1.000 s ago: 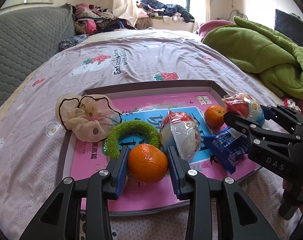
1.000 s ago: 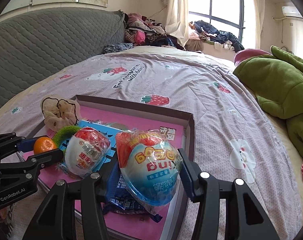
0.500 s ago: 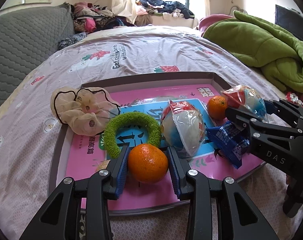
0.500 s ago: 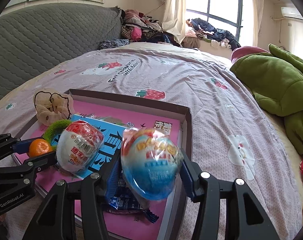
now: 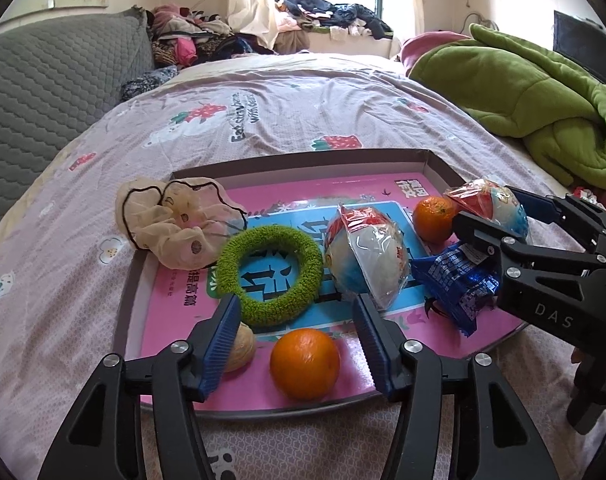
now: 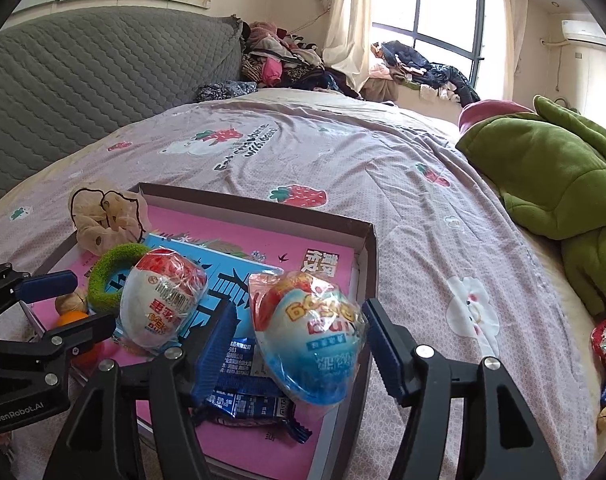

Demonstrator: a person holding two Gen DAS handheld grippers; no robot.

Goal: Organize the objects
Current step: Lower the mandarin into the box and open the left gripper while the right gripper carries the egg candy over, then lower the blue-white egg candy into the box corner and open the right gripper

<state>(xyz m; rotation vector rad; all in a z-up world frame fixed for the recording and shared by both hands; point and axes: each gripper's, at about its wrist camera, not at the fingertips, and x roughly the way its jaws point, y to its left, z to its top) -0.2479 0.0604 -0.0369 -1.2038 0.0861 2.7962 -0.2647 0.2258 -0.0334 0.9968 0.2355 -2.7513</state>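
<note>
Left gripper [image 5: 299, 336] jaws opening: pads were pressed on the orange [image 5: 305, 364], now clear of it both sides; orange sits loose on the tray [image 5: 435, 164] between them. Right gripper [image 6: 299, 344] jaws also opening: egg [image 6: 309, 340] no longer squeezed, gap at the right pad, resting on the blue packet [image 6: 247, 396]

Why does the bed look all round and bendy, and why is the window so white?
Both wrist views use a fisheye lens, so the bedspread bulges and the corners go black. In the right wrist view the window is washed out by daylight; in the left wrist view the tangerine looks sharp.
</note>
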